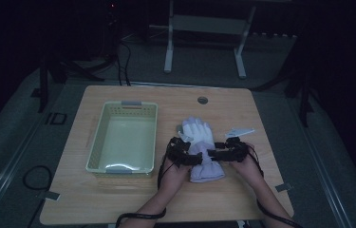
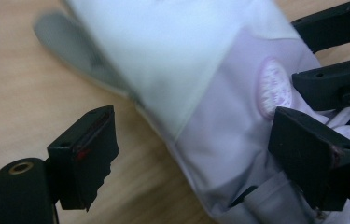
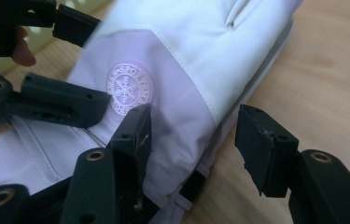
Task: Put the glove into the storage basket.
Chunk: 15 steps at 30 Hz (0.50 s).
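Note:
A white and lilac ski glove (image 1: 197,133) lies flat on the wooden table (image 1: 133,199), fingers pointing away, cuff toward the person. A round snowflake badge (image 3: 129,88) sits on its lilac back. My left gripper (image 1: 191,153) comes at the wrist part from the left, and its open jaws straddle the glove's edge (image 2: 196,154). From the right, my right gripper (image 1: 217,153) stands open too, with the glove's other edge between its jaws (image 3: 198,149). The two grippers' tips nearly meet over the badge (image 2: 274,88).
A pale green plastic basket (image 1: 98,137) with nothing in it stands left of the glove. A small white scrap (image 1: 240,131) lies to the glove's right. A round cable hole (image 1: 202,100) is near the table's far edge. Cables trail from both grippers toward the front edge.

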Motion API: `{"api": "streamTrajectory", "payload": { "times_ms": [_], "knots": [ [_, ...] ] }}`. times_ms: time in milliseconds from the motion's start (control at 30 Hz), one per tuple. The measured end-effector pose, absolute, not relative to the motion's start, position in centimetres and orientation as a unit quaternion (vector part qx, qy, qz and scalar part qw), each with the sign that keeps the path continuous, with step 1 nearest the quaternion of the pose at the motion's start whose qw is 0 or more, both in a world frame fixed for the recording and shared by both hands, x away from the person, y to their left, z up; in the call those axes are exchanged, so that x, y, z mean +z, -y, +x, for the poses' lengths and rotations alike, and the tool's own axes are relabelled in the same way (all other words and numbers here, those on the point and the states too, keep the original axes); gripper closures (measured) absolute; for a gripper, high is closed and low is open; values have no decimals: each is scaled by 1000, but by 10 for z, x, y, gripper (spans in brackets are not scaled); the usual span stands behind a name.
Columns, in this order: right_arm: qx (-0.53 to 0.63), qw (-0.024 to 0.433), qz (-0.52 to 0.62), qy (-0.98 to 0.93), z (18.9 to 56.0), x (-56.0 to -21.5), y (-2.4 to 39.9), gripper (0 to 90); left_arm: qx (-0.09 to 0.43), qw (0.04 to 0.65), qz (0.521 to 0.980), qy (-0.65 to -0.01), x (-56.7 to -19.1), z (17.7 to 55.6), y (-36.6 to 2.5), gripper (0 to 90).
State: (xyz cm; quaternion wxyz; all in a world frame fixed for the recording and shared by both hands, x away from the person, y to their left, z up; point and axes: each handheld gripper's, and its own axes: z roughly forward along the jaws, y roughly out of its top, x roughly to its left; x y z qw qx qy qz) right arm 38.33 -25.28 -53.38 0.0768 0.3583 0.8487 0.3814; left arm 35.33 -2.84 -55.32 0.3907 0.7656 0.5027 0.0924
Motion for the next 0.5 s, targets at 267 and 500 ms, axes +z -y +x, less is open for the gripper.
{"api": "streamTrajectory", "payload": {
  "times_ms": [267, 500],
  "knots": [
    [385, -4, 405, -829, 395, -552, 260, 496, -17, 421, 762, -492, -566, 366, 19, 320],
    [391, 3, 395, -831, 390, -548, 257, 756, -36, 429, 766, -477, -560, 366, 19, 568]
  ]
}}
